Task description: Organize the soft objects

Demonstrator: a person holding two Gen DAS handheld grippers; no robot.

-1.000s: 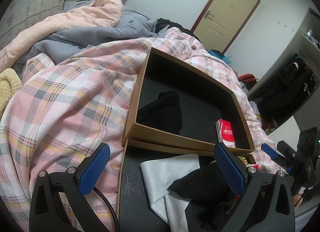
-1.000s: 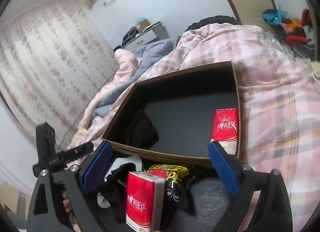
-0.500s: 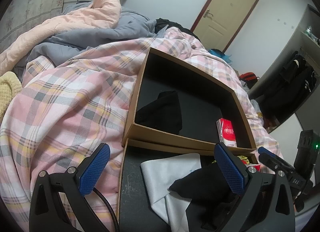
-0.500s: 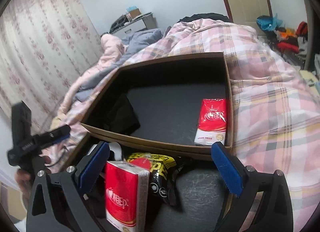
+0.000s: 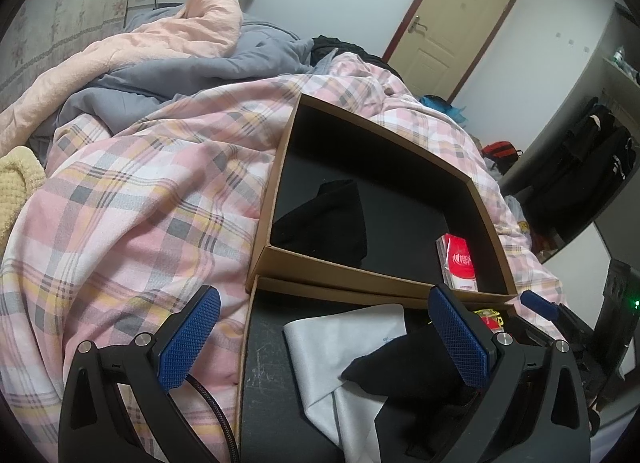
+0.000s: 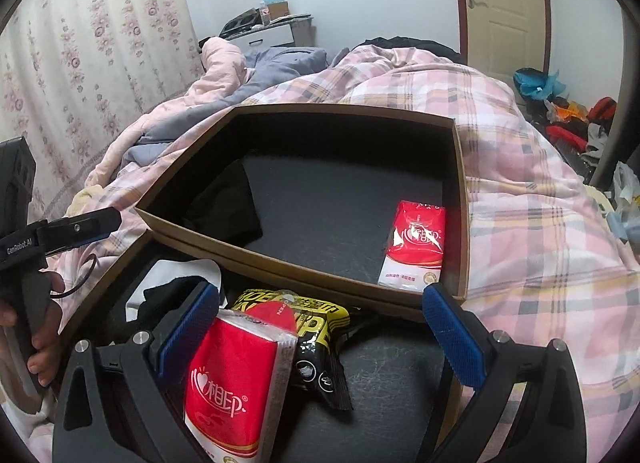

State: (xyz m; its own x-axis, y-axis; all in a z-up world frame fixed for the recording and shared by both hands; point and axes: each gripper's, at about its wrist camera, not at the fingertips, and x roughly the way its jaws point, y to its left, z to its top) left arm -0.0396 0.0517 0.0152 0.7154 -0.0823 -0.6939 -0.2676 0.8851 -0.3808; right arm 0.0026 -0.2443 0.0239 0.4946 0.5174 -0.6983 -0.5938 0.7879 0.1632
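Both my tongs gape, nothing clamped. Left tongs (image 5: 324, 333) hover over the near tray (image 5: 256, 363), where a black sock (image 5: 400, 367) lies on a grey cloth (image 5: 340, 347). Right tongs (image 6: 320, 327) hover above a red tissue pack (image 6: 232, 383) and a yellow-black packet (image 6: 312, 335). The far box (image 6: 460, 199) already holds a black garment (image 6: 228, 203) and another tissue pack (image 6: 416, 243), so it's probably the sorting target. Packet's lower end hidden; sock partly behind my fingers.

Two boxes (image 6: 460, 199) — two red tissue packs (image 6: 416, 243), one yellow-black packet (image 6: 316, 327).
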